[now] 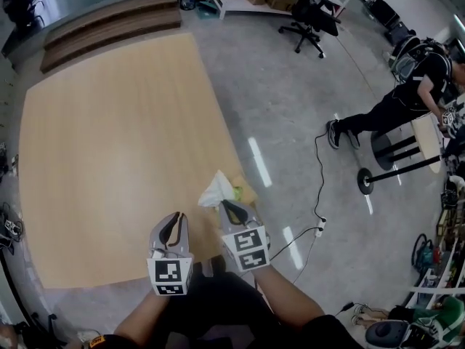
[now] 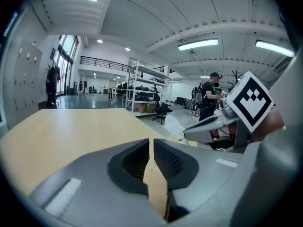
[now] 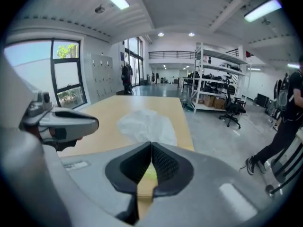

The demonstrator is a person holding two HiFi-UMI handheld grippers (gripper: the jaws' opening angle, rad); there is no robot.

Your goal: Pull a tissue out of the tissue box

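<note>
Directly at right claw (image 3: 150, 145) tips, tissue (image 3: 146, 125)

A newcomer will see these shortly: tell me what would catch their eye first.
A white tissue stands up from the tissue box at the near right corner of the big wooden table, with the right gripper shut on its base. The left gripper hangs shut and empty beside it, and a person in black is at the far right.

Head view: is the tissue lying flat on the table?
No, the tissue stands upright, sticking out of its box.
</note>
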